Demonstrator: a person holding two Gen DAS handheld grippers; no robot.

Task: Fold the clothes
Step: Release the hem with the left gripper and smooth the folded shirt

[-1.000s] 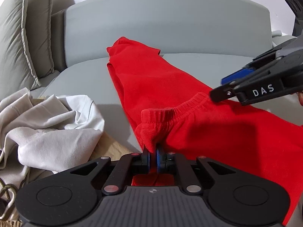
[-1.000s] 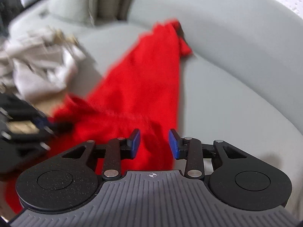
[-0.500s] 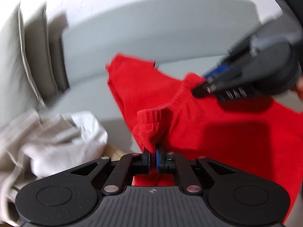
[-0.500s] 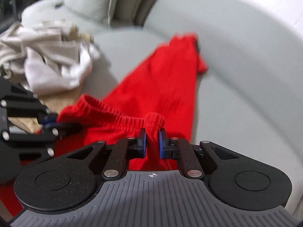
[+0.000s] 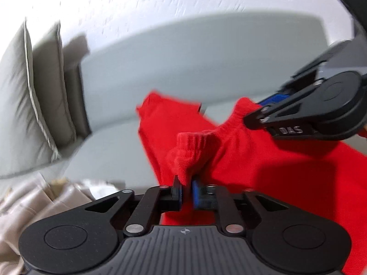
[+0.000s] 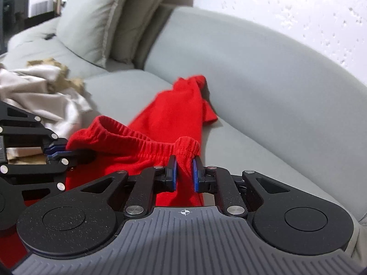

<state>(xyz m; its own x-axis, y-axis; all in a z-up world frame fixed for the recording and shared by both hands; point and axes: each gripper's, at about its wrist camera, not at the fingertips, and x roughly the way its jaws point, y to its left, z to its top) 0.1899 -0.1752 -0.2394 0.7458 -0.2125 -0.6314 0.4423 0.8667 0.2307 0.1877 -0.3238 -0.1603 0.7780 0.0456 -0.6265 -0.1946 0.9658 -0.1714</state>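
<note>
Grey sofa [image 6: 263,87]: one red trousers [image 6: 174,112], waistband between both grippers' [image 5: 186,189] [image 6: 184,171] just-loosening fingers, two cushions [image 6: 96,16].

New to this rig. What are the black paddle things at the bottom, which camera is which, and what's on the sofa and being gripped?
No robot arm here: a person carries a two-finger gripper in each hand, each with a fisheye camera looking along its fingers. The black shape at the bottom of each picture is that gripper's own body.

In the left wrist view the left gripper has red fabric between its blue pads; its jaws have just been opening a little. The right gripper comes in from the right.

In the right wrist view the right gripper pinches the elastic waistband of the red pants; the left gripper holds the waistband's other end.

The pants stretch across a grey sofa. A heap of pale clothes lies nearby, with cushions behind.
</note>
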